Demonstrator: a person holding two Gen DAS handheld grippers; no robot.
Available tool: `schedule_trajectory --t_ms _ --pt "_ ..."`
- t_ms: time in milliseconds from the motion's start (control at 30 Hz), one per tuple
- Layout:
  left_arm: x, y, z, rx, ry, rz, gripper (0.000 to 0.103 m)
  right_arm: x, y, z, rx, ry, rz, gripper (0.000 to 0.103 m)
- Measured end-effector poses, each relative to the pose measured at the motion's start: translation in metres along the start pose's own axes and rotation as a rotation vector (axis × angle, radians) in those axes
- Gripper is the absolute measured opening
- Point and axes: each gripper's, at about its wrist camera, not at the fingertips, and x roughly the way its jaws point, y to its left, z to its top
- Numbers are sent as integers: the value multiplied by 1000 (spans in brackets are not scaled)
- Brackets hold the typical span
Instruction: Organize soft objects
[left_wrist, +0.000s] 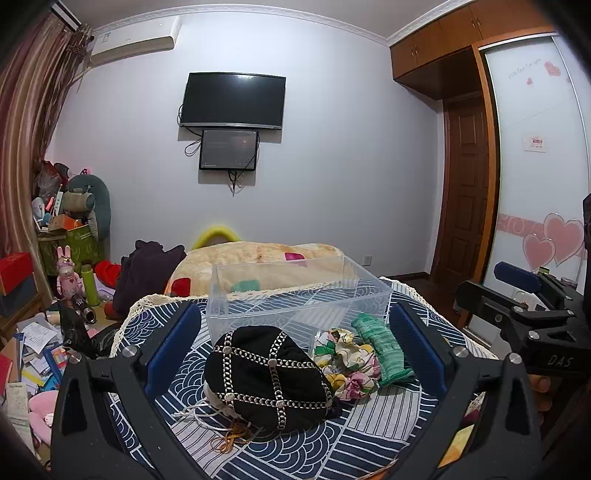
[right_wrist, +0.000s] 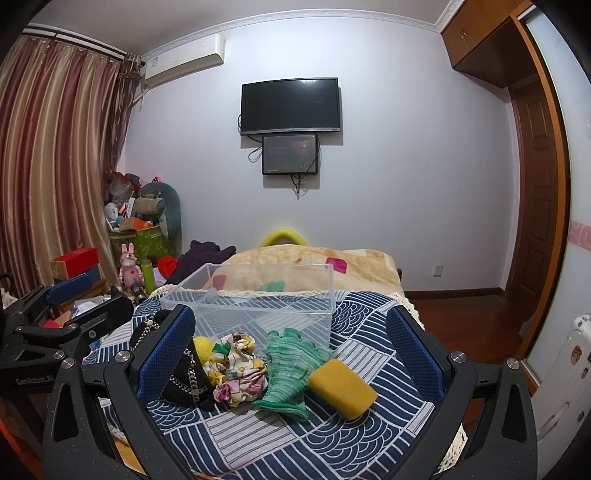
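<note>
A clear plastic bin (left_wrist: 295, 295) (right_wrist: 258, 299) stands empty on the blue patterned cloth. In front of it lie a black hat with silver chain trim (left_wrist: 267, 376) (right_wrist: 184, 373), a floral fabric piece (left_wrist: 347, 362) (right_wrist: 238, 369), a green knit glove (left_wrist: 384, 350) (right_wrist: 291, 365), a yellow sponge (right_wrist: 341, 384) and a small yellow ball (right_wrist: 203, 347). My left gripper (left_wrist: 295, 354) is open and empty, its jaws either side of the hat and fabric. My right gripper (right_wrist: 291, 350) is open and empty, above the glove and sponge.
The cloth covers a table (right_wrist: 332, 435) with lace edges. Behind the bin lies a beige blanket (left_wrist: 266, 266). A cluttered floor with papers, toys and boxes (left_wrist: 37, 332) is at the left. A wooden door (left_wrist: 465, 192) and a wardrobe (left_wrist: 535, 166) are at the right.
</note>
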Motion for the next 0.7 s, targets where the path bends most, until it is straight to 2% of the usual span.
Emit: schedule_trajectory --t_ms 367,433,500,600,700 --pt "2 -4 -2 6 -11 24 102 2 -2 0 14 1 27 103" --pt "4 -4 -4 9 -2 30 96 3 -2 -1 14 4 21 103" --pt "10 -2 -5 7 22 33 87 6 -4 -2 17 8 13 99" --pt "19 4 -8 -12 54 47 87 12 -10 -5 36 35 15 92" --pt "28 12 -11 -34 85 68 87 17 -17 -10 52 58 6 90"
